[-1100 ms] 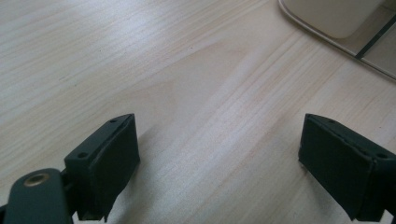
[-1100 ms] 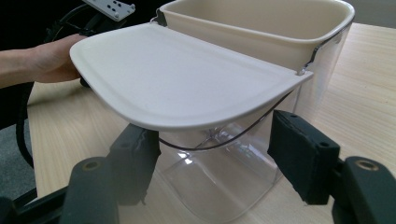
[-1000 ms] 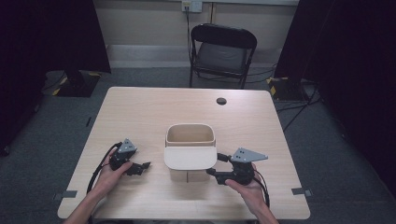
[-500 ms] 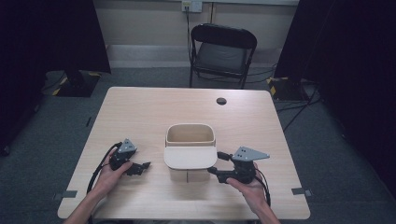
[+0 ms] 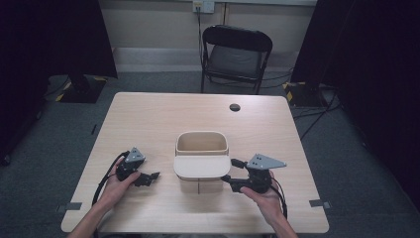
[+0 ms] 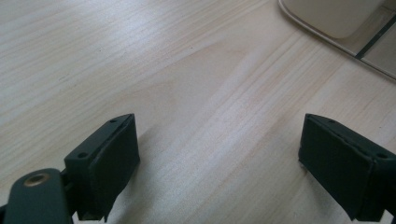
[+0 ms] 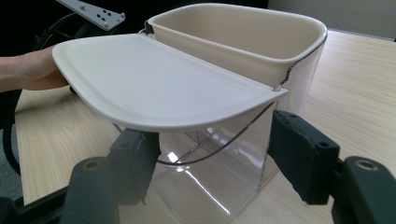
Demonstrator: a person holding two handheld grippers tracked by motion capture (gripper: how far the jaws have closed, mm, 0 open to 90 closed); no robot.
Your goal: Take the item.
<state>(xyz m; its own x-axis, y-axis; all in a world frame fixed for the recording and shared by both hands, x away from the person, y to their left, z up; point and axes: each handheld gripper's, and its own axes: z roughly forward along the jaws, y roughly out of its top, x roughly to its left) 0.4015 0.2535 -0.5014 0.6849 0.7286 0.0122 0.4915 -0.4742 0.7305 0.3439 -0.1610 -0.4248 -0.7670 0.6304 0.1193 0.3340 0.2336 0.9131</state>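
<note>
At the middle of the tabletop (image 5: 148,119) stands a clear plastic bin (image 7: 219,158) with its cream lid (image 5: 201,166) flipped open, light, rigid and probably slick, best gripped by its lid edge, with right tongs (image 5: 229,179) and left tongs (image 5: 152,178) both released.

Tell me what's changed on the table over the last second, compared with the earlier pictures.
Nothing visibly changed. The left claw rests open on the table, the right claw sits open beside the clear bin with its cream lid flipped toward the person, and neither holds anything.
</note>
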